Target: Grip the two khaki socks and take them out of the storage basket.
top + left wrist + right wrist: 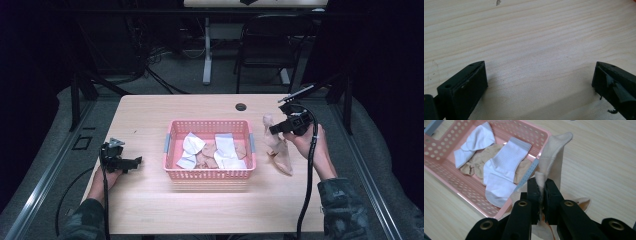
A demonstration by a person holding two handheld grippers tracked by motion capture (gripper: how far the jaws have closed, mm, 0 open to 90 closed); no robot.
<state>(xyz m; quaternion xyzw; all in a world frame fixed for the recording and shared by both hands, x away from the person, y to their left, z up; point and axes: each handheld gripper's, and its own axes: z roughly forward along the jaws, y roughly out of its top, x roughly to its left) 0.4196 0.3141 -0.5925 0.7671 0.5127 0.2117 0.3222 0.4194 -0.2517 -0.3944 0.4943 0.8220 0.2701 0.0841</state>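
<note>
At the left of the wooden table (150,210), the left gripper (131,162) rests low over the bare wood, held by the person's left hand (107,178), well apart from the basket. In the left gripper view its two black jaws stand wide apart with nothing between them, only pale wood grain beneath.

In the middle of the table sits a pink perforated basket (210,174) with grey handles at its left and right ends. Inside lie white socks (226,146) and beige socks (206,159), jumbled together; in the right gripper view a ribbed white sock (506,162) lies across a beige one, with another white sock (477,141) folded farther back.

Just right of the basket, the right gripper (274,129) is lifted off the table in the person's right hand (310,145). Its jaws are closed narrowly on a beige sock (278,147), pinching a fold of the fabric. In the right gripper view one end of this sock (554,152) stands up above the jaws beside the basket's right rim, and the rest hangs down below them. In the high view the lower end reaches toward the table near the basket's right side; whether it touches the wood I cannot tell.
</note>
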